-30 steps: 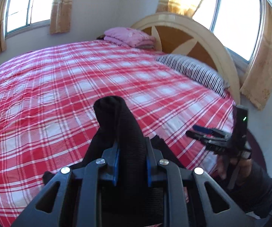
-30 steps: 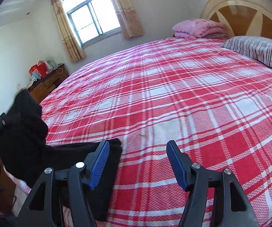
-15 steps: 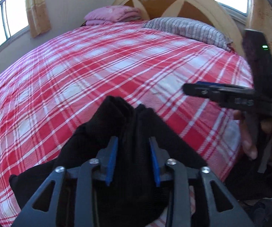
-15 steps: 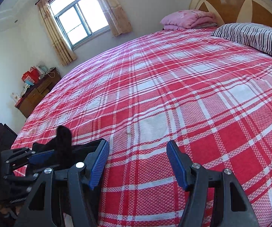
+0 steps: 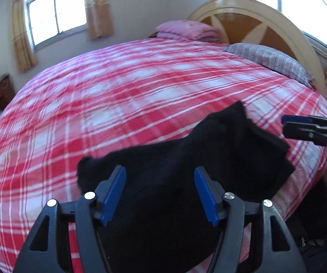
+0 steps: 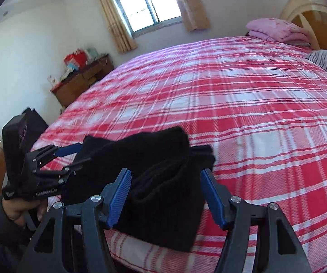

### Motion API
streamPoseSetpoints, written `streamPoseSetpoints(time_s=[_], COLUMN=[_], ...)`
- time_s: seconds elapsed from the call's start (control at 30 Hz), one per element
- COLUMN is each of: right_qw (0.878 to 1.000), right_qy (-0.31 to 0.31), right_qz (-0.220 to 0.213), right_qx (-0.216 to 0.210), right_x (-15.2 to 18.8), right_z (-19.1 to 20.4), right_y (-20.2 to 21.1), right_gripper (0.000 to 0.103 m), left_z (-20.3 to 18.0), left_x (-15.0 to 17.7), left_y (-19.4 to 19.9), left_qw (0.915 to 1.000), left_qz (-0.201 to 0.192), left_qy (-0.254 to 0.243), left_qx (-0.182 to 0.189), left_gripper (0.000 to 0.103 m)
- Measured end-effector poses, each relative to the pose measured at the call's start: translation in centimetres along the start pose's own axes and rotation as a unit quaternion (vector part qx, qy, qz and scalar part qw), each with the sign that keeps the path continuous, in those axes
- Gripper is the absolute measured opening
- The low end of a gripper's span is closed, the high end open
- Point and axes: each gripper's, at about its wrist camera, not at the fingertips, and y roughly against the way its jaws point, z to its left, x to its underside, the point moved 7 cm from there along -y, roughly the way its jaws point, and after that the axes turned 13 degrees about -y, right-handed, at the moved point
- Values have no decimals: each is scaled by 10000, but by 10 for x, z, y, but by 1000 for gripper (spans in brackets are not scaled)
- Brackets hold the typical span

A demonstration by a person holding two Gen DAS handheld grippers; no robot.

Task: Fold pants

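Observation:
The black pants lie bunched and partly folded at the near edge of the red plaid bed. My left gripper is open, its blue pads apart over the cloth. In the right wrist view the pants lie in folded layers between my open right gripper's pads. The left gripper shows there at the left, touching the pants' left end. The right gripper shows at the right edge of the left wrist view, beside the pants.
A striped pillow and a folded pink blanket lie by the arched headboard. A wooden cabinet with clutter stands by the far wall under a window. The bed's near edge drops off below the pants.
My left gripper opened and let go of the pants, which dropped onto the bed. Both grippers swung closer over the pile; the right one now straddles its folded end.

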Motion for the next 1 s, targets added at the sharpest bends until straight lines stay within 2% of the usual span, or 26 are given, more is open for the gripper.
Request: streamPoseSetpoints(time_s=[0.1, 0.27, 0.43, 0.5, 0.57, 0.67, 0.77, 0.87, 0.93, 1.0], right_qw=[9999, 9998, 9987, 9980, 9968, 9946, 9940, 9929, 9914, 9915], right_qy=[86, 201, 452, 513, 541, 457, 306, 354, 416, 434], right_qz=[85, 89, 190, 290, 383, 527, 705, 771, 858, 867], right_qx=[-63, -40, 117, 241, 439, 763, 779, 840, 897, 872], right_x=[6, 12, 19, 23, 27, 35, 44, 45, 47, 46], right_z=[10, 12, 17, 16, 9, -11, -29, -28, -29, -29], right_y=[-6, -7, -11, -14, -14, -11, -12, -9, -11, -12], right_gripper=[65, 62, 42, 20, 17, 16, 15, 14, 15, 15], left_z=[9, 8, 10, 13, 16, 21, 25, 28, 30, 33], left_x=[12, 16, 21, 22, 24, 30, 39, 43, 43, 46], left_y=[-4, -7, -6, -5, -5, -10, -19, -21, -22, -23], left_qw=[9997, 9996, 9995, 9994, 9993, 9991, 9983, 9977, 9978, 9972], left_qz=[52, 1, -34, -42, -54, 22, 164, 163, 155, 181], left_qy=[230, 287, 310, 341, 381, 404, 545, 658, 638, 715], left_qx=[23, 13, 53, 38, -23, -137, -87, -8, -92, -106], left_gripper=[65, 69, 69, 71, 76, 89, 91, 93, 99, 99])
